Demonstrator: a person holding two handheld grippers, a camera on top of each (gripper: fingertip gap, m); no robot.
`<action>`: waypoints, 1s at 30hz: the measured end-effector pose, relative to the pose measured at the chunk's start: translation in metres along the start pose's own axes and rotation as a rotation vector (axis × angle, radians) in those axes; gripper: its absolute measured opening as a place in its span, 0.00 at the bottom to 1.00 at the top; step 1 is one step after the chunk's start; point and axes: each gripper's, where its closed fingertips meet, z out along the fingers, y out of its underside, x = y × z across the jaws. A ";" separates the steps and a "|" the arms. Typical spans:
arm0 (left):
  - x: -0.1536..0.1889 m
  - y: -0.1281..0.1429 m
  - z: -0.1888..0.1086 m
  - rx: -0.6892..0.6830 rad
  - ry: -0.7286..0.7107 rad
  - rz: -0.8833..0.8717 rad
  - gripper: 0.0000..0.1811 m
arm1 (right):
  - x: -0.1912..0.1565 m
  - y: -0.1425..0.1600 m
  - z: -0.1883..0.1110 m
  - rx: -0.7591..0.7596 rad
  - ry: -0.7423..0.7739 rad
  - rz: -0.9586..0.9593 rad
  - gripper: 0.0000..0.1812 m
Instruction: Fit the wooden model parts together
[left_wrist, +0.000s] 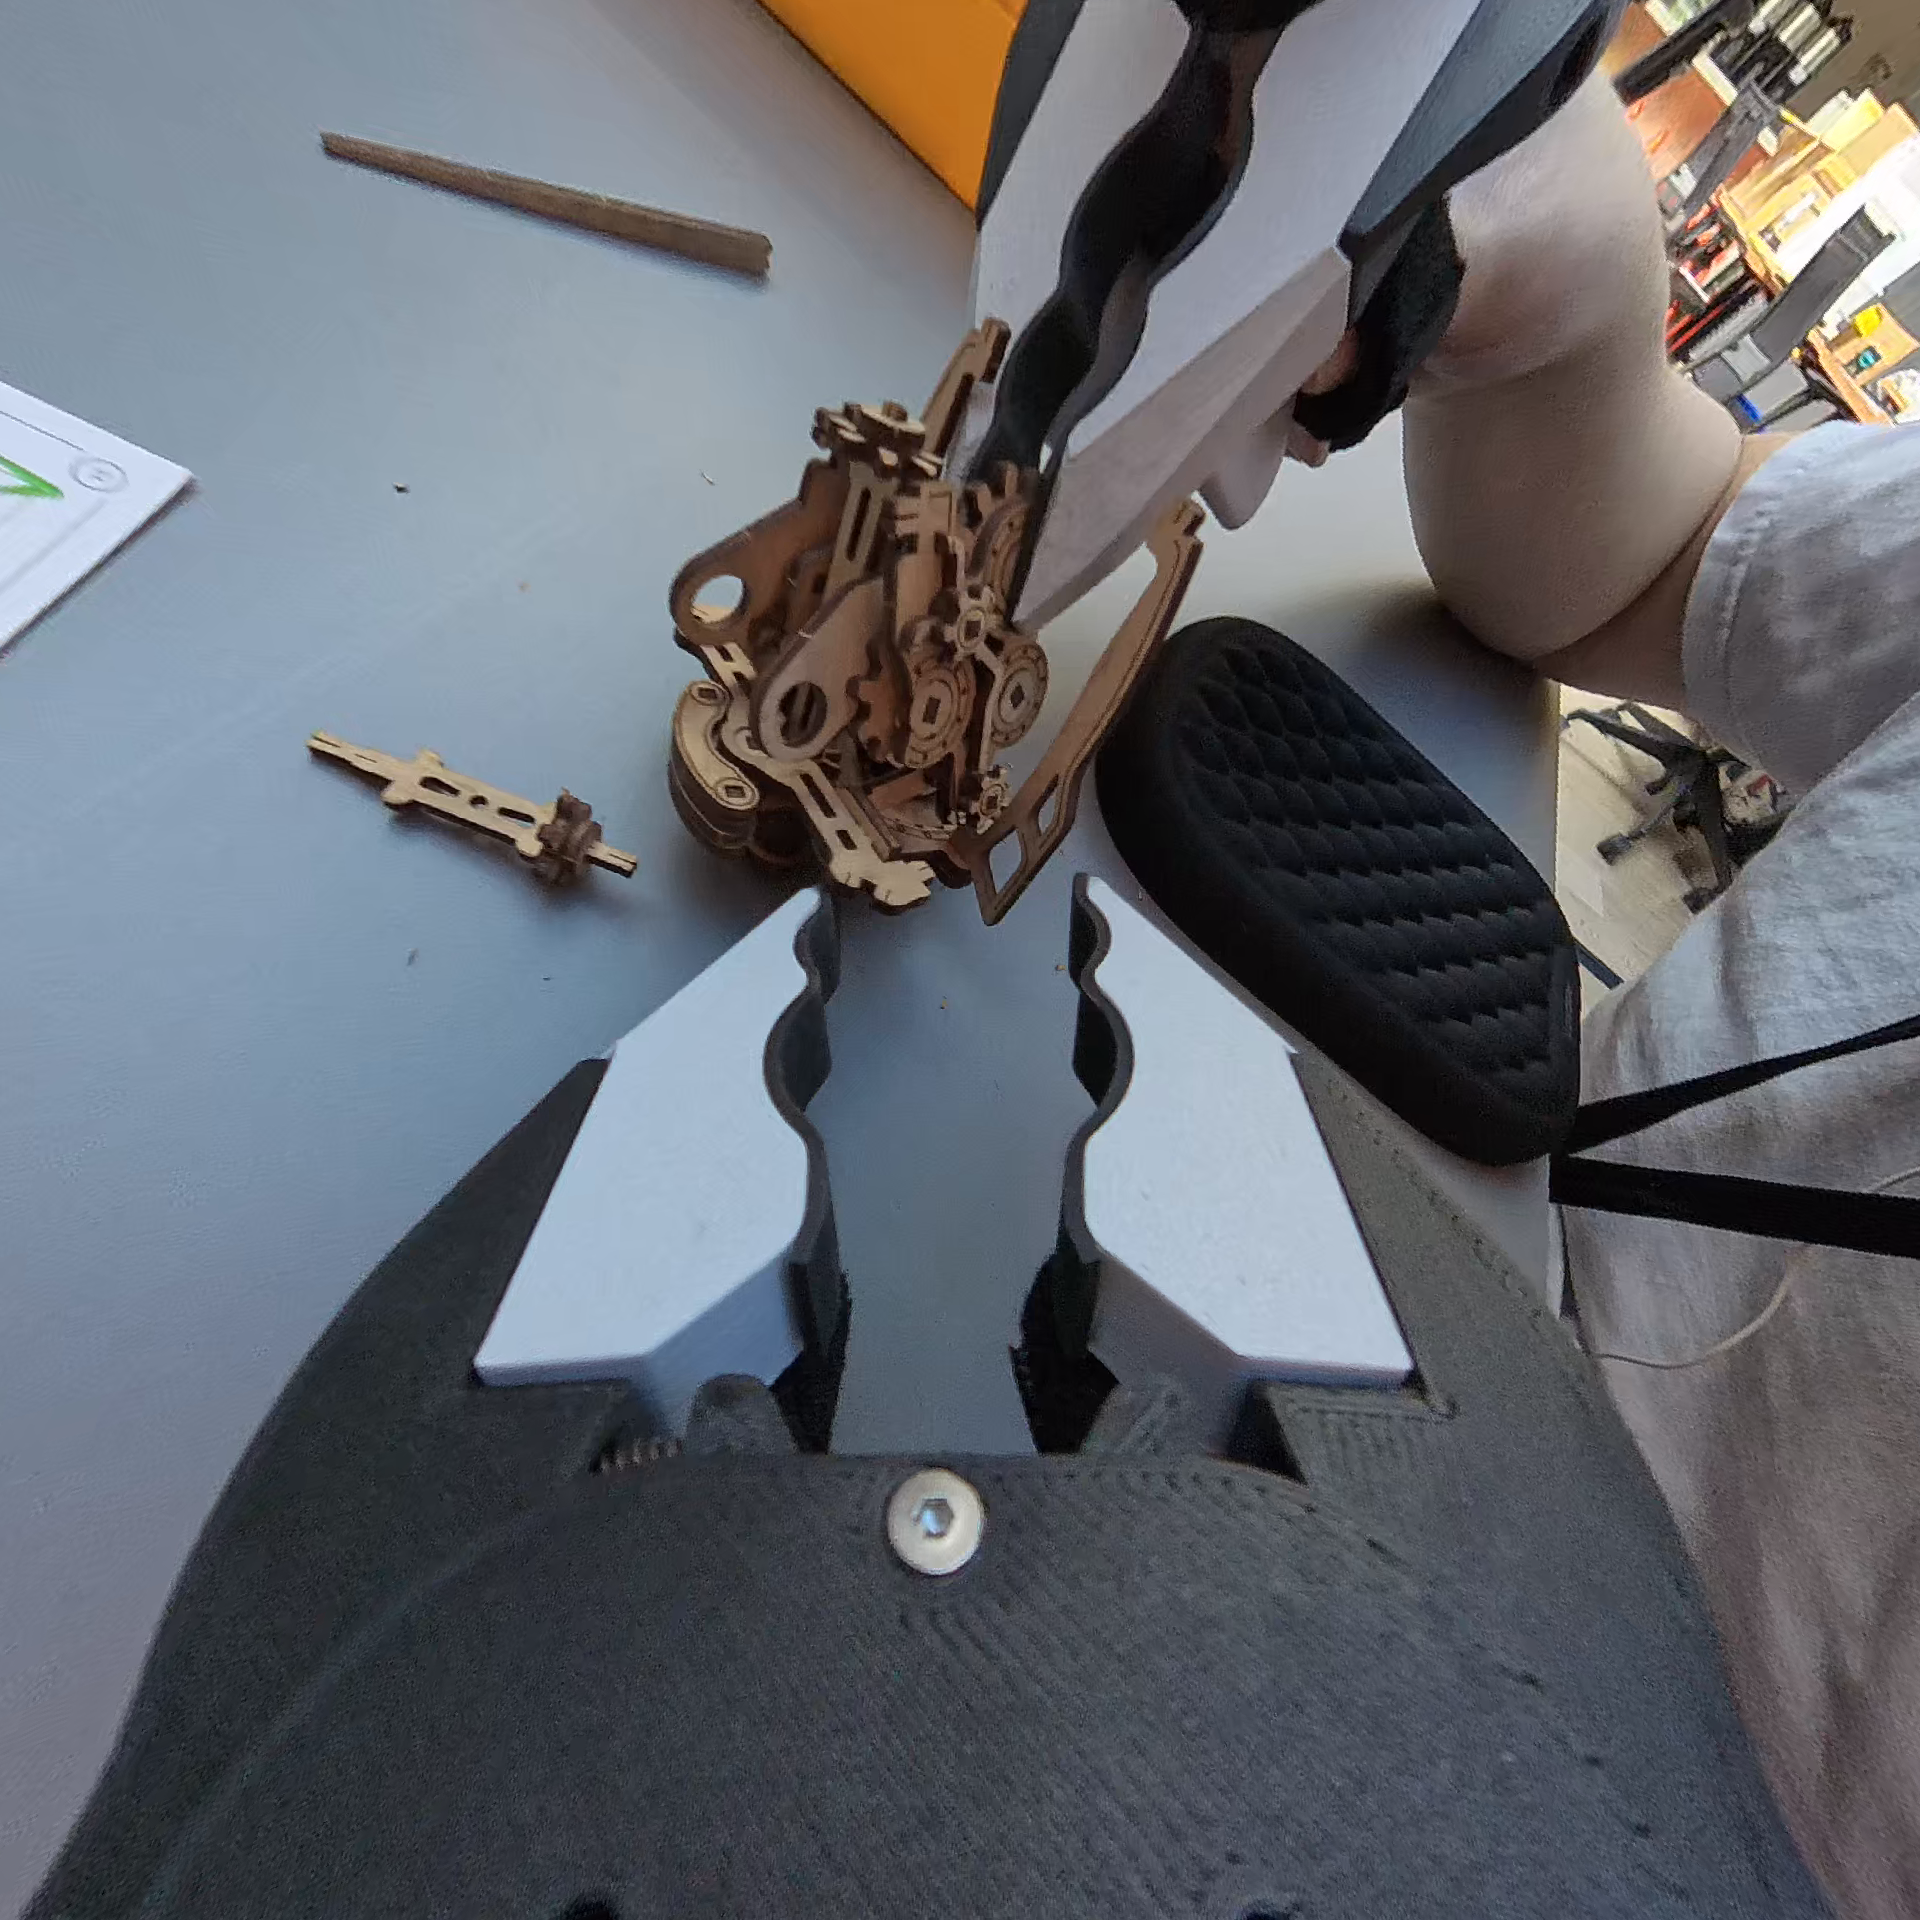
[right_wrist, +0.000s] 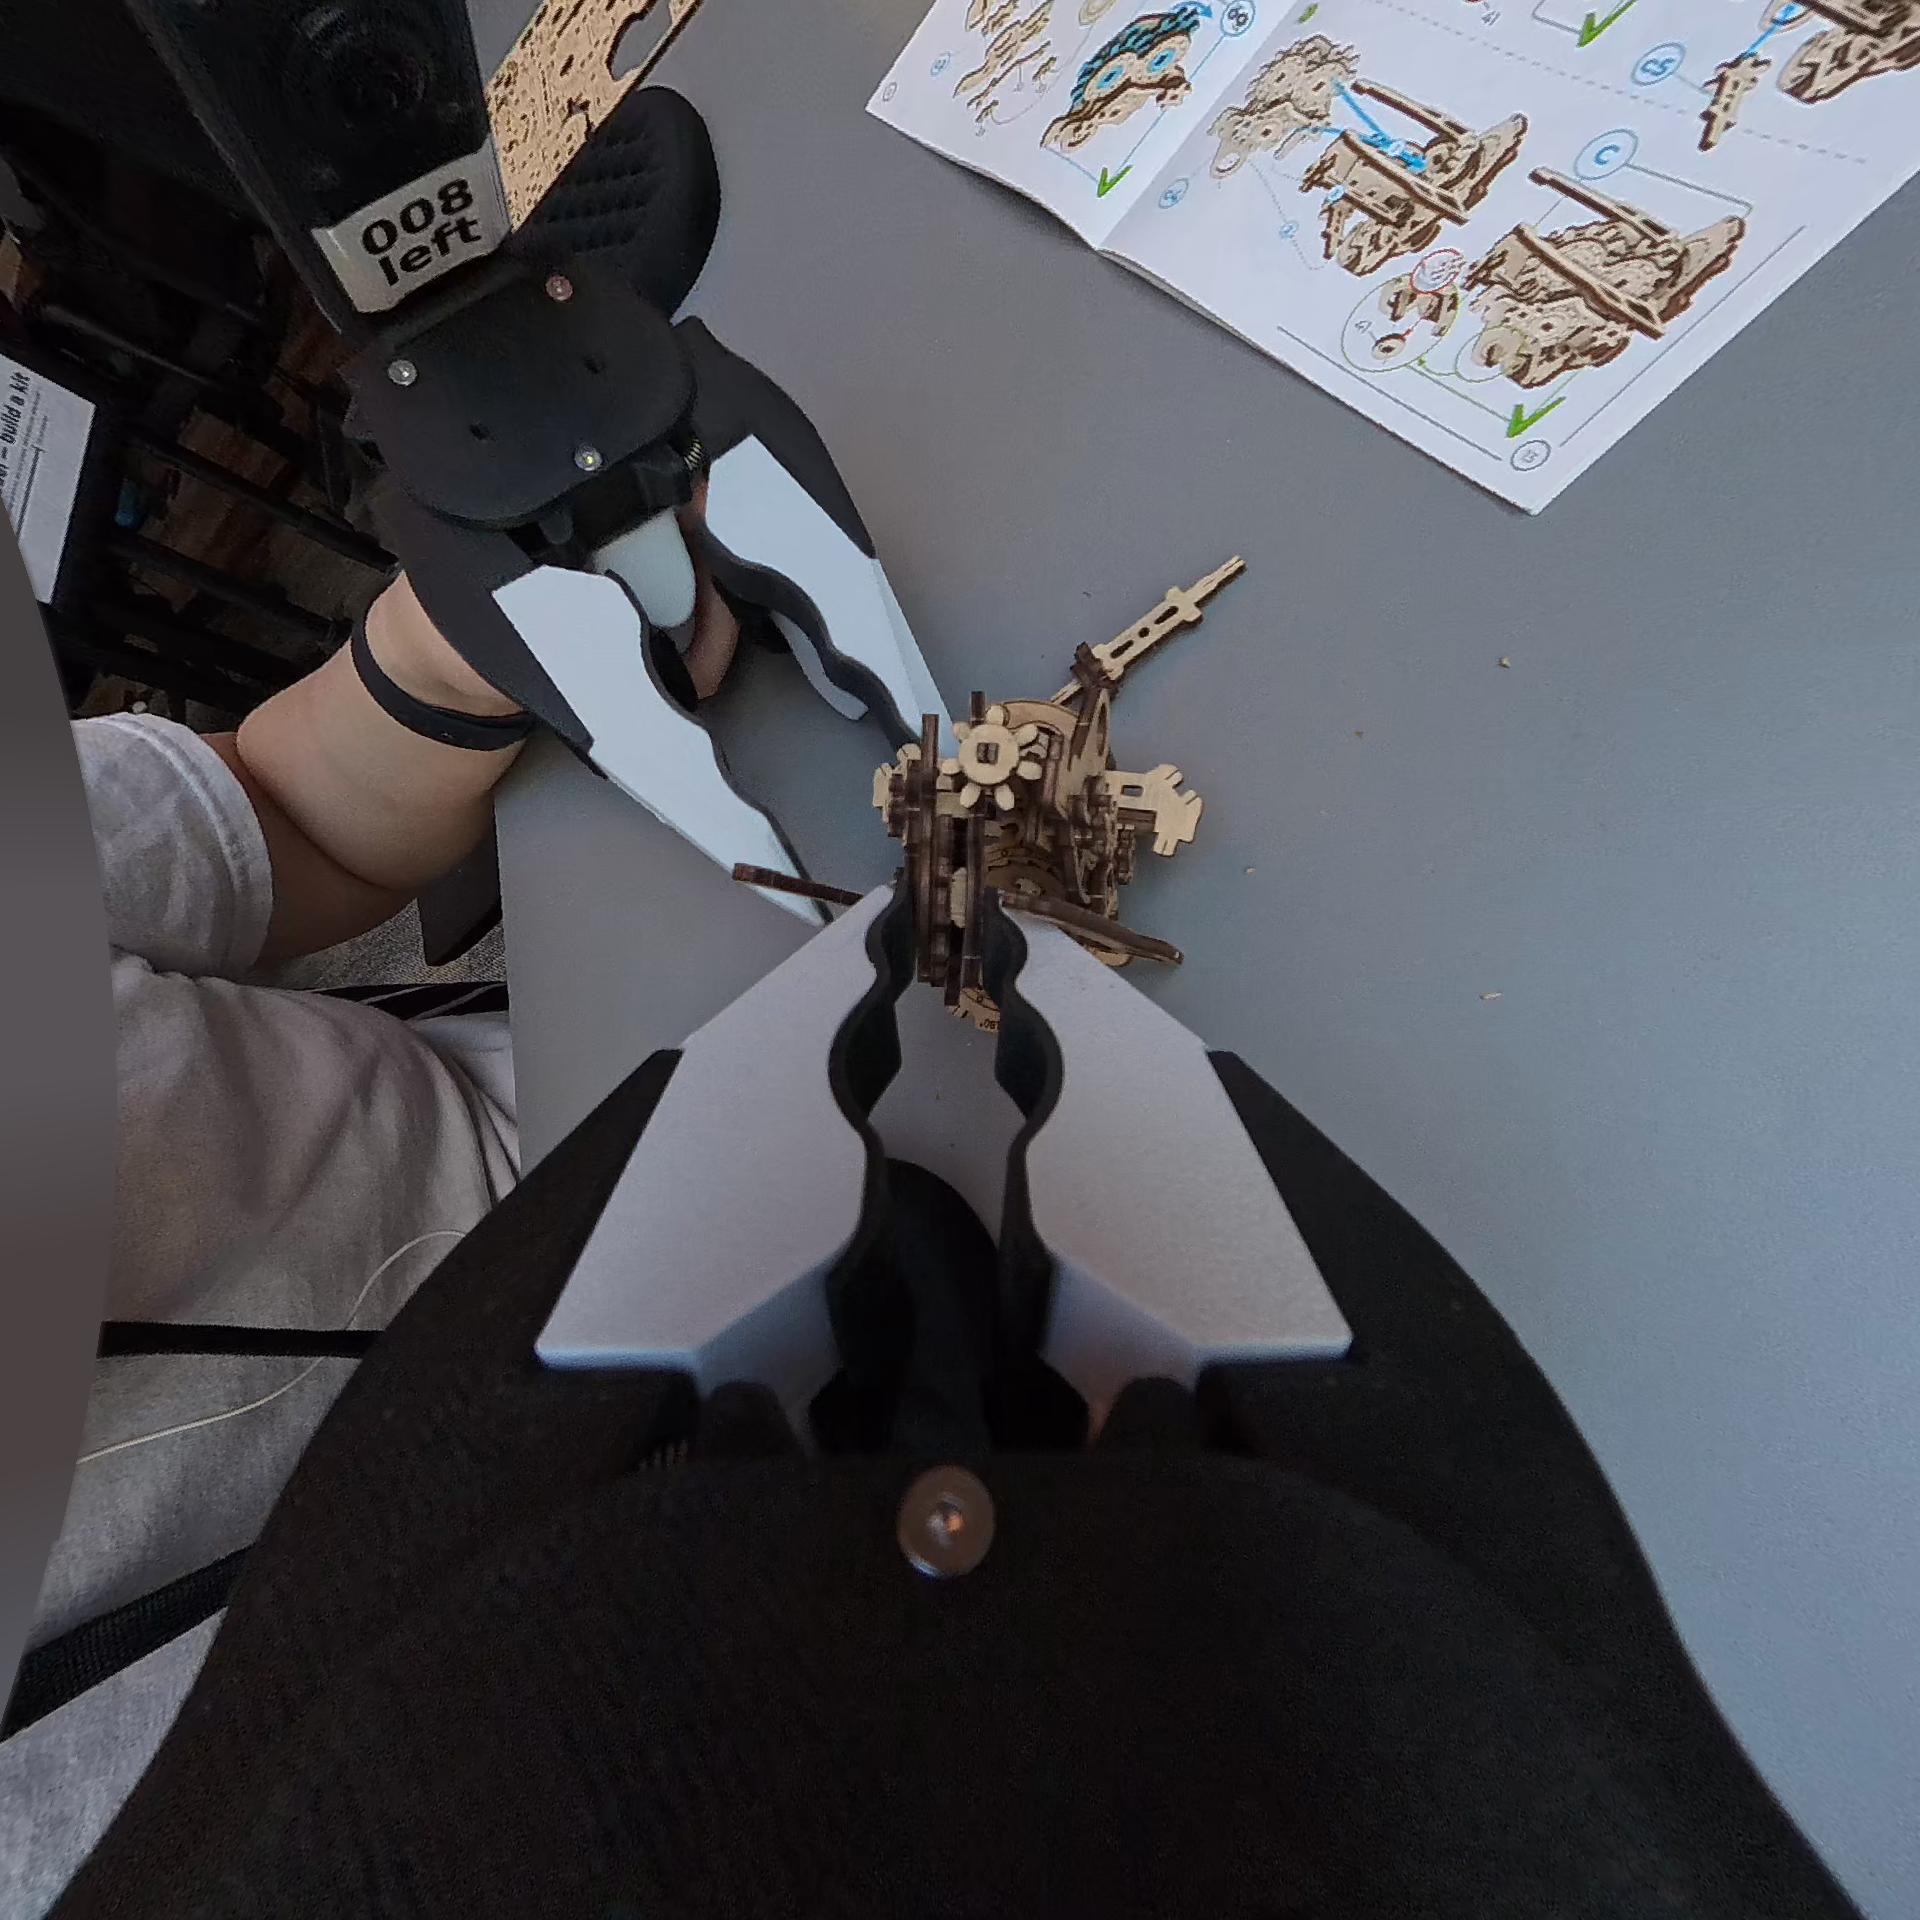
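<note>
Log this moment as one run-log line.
right gripper: shut on wooden model | left gripper: open, empty, near model | loose axle piece: on table

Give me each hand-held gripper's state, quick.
Left hand-held gripper: open, empty, near the wooden model.
Right hand-held gripper: shut on the wooden model.
</note>
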 end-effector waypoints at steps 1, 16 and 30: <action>0.002 0.003 0.002 -0.024 0.009 0.001 0.24 | 0.000 0.000 0.000 0.001 0.001 0.002 0.06; -0.002 0.002 0.000 -0.016 0.018 -0.044 0.17 | -0.001 -0.001 0.002 0.000 0.043 -0.033 0.06; -0.004 0.000 -0.011 0.037 -0.129 -0.007 0.22 | -0.002 -0.003 0.006 0.005 0.067 -0.008 0.06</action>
